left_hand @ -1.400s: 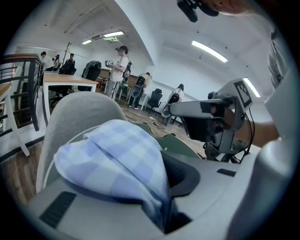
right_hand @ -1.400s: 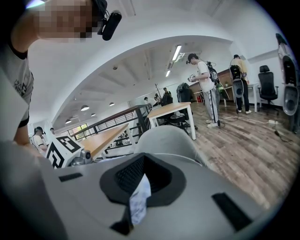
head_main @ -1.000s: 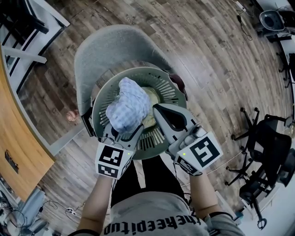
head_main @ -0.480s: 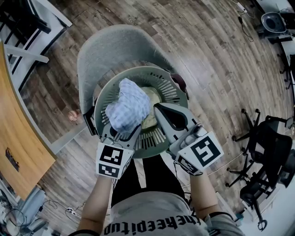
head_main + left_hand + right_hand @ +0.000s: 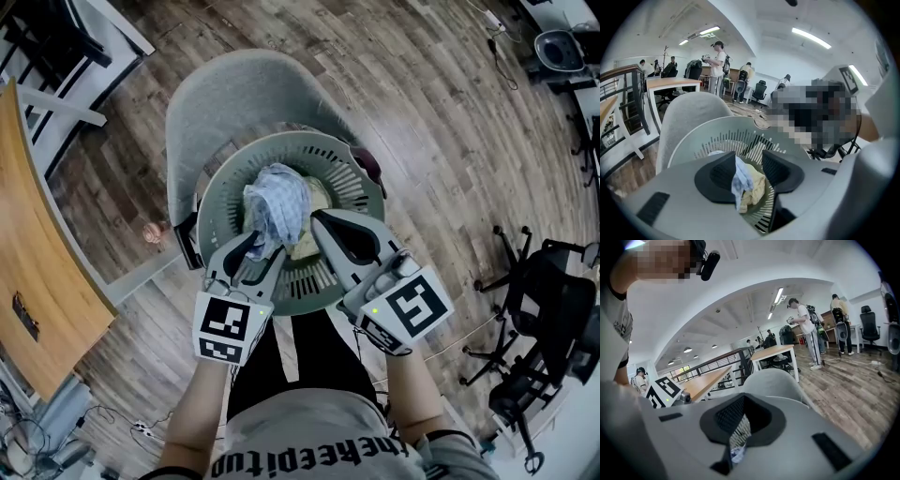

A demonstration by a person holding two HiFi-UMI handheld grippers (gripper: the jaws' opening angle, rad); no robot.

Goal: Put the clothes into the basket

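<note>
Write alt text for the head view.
From above, a round slatted basket on a grey chair holds a blue checked cloth and a yellowish cloth. The left tool, jaws apart though just closing a little, has the blue cloth's end in its gap, seemingly unpinched; the right tool, shut and empty, points into the basket.

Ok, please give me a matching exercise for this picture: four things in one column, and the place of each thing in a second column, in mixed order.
Things:
1. blue checked cloth
2. yellow cloth
3. slatted laundry basket
4. grey chair

Places:
a. on the wooden floor
b. on the chair seat
c. on top of the pile in the basket
d. partly under the other cloth

Pairs: 1-c, 2-d, 3-b, 4-a
</note>
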